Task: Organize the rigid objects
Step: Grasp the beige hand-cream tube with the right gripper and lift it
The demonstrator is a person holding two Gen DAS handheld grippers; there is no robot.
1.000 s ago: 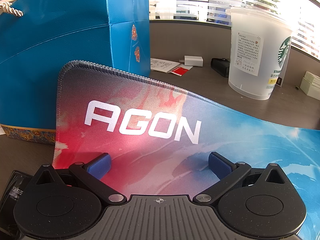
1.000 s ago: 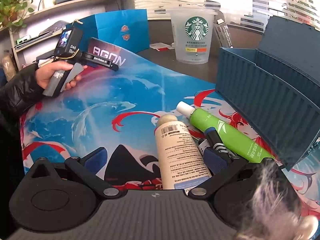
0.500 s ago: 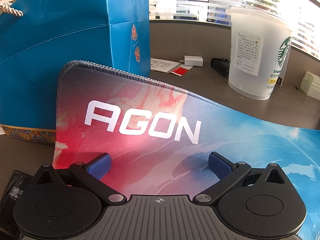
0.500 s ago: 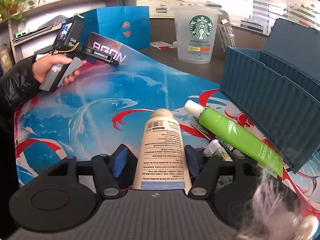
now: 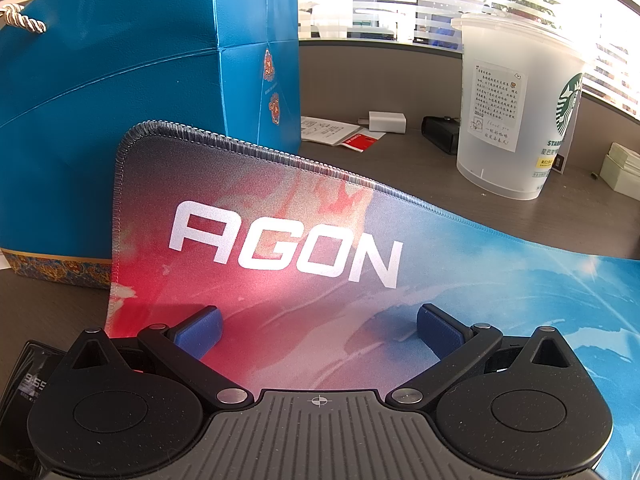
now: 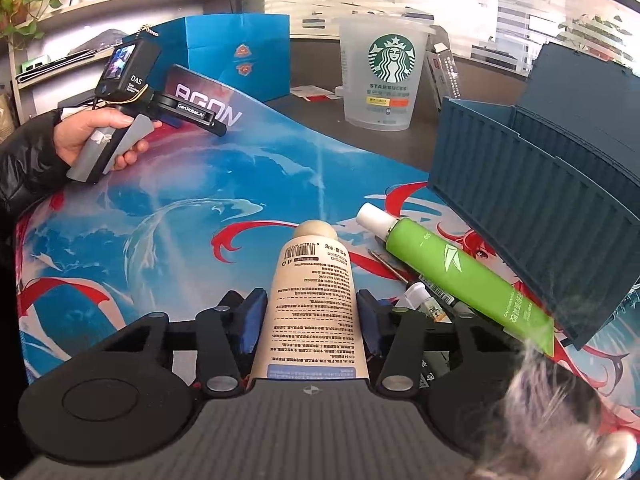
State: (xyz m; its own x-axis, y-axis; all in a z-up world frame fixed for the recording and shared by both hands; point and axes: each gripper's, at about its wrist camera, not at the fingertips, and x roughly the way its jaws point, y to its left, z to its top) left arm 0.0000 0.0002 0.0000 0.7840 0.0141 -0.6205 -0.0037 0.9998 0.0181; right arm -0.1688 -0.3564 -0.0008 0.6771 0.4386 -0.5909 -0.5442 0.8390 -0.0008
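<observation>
Beige tube [image 6: 314, 308] is pinched mid-body as the right gripper [image 6: 312, 316] has just been closing; judged light, squashy, slippery. Left gripper [image 5: 318, 326] is held spread, empty.

The desk mat [image 5: 360, 280] is woven cloth with a stitched edge, faintly sheened. The blue gift bag [image 5: 140, 100] is smooth paper, semi-gloss (its rope handle twisted cord). The cup [image 6: 384, 76] is frosted translucent plastic. The beige tube [image 6: 314, 304] looks matt, the green tube [image 6: 460, 276] glossier; the ribbed bin [image 6: 532, 216] is matt plastic.
</observation>
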